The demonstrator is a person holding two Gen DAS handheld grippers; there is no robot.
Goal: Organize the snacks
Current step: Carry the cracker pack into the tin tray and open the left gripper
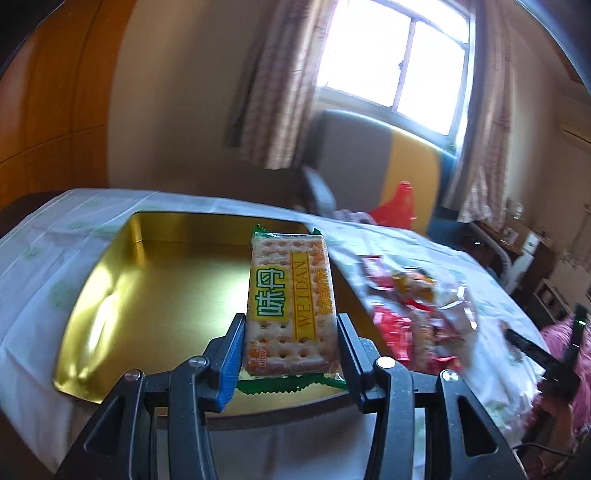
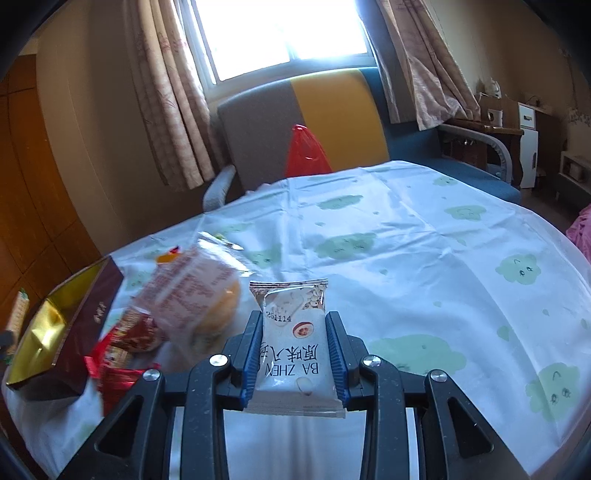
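At the bottom of the left wrist view, the left tool [image 1: 291, 345] pinches a cracker pack [image 1: 290, 304] by its long sides, holding it over the gold tin [image 1: 122, 295] that fills the lower left. At lower centre of the right wrist view, the right tool [image 2: 294, 345] pinches a white cake packet [image 2: 293, 343] above the worktop [image 2: 424, 258], which wears a cloth printed with green clouds. A heap of snacks [image 2: 177, 306] lies just beside the tin's dark red wall, left of the packet. Farther back, upper centre, a red bag [image 2: 304, 151] sits before a grey-and-yellow chair [image 2: 314, 122], under a bright window [image 2: 284, 33].
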